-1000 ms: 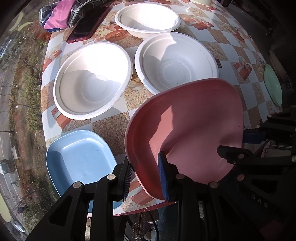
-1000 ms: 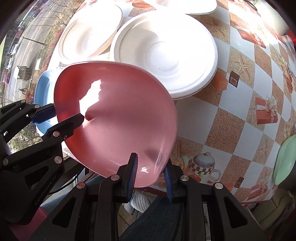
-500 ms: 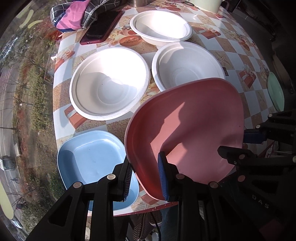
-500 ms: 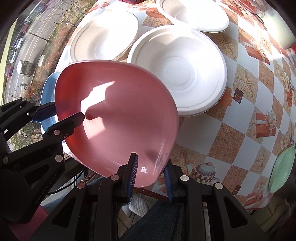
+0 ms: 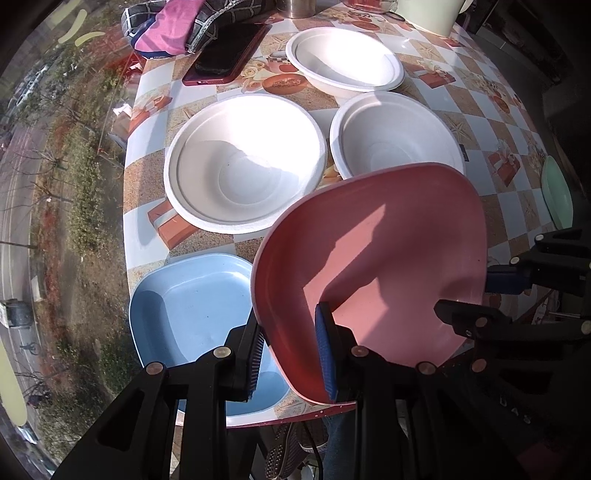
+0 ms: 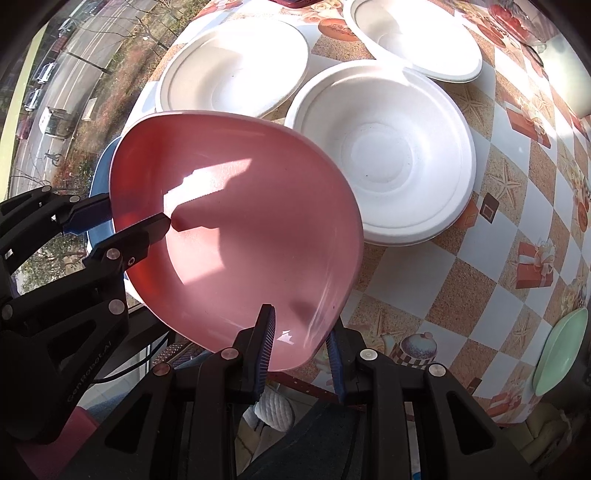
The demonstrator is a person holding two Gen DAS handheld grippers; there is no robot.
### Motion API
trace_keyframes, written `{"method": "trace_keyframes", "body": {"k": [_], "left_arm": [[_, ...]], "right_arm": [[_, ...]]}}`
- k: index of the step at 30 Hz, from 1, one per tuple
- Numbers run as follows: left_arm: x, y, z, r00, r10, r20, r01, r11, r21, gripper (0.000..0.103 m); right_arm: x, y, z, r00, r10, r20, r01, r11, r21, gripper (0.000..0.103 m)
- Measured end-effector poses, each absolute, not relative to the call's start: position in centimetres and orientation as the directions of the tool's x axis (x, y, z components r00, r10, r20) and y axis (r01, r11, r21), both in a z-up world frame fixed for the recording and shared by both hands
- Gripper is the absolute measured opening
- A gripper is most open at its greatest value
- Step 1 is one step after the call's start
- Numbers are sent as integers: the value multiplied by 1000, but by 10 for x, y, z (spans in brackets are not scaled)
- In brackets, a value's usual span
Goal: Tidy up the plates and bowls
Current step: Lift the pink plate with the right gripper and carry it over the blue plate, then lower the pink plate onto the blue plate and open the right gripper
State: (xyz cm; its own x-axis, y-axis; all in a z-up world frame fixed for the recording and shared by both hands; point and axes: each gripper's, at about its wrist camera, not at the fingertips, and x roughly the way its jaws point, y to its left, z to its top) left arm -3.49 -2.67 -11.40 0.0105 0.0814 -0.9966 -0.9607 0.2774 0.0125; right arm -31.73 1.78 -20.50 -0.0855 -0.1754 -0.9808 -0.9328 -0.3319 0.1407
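Note:
A pink plate (image 5: 369, 277) (image 6: 251, 229) hangs tilted over the table's near edge, gripped from two sides. My left gripper (image 5: 290, 354) (image 6: 125, 221) is shut on its left rim. My right gripper (image 6: 301, 343) (image 5: 476, 295) is shut on the opposite rim. Beneath and to the left lies a blue plate (image 5: 192, 306) (image 6: 101, 170), partly hidden by the pink one. Three white bowls (image 5: 243, 173) (image 5: 395, 136) (image 5: 343, 62) stand farther back; the right wrist view shows the same bowls (image 6: 236, 66) (image 6: 384, 155) (image 6: 413, 33). A green plate (image 5: 556, 192) (image 6: 561, 350) sits at the right edge.
The table (image 5: 480, 110) wears a checkered patterned cloth. At its far left lie a dark phone (image 5: 229, 51) and a bundle of cloth (image 5: 177, 22). A pale cup (image 5: 428, 11) stands at the back. A window overlooking a street borders the table's left side.
Both grippers keep their hold on the pink plate. The views have pulled back slightly from the table, so the bowls look smaller and more of the blue plate shows.

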Motion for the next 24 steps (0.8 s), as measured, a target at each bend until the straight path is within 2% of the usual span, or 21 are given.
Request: {"method": "trace_keyframes", "body": {"k": [24], "left_arm": [[-92, -31, -112, -56, 107, -993, -991, 116, 68, 29]], "right_arm": [[-351, 25, -202, -114, -213, -970, -869, -452, 201, 30]]}}
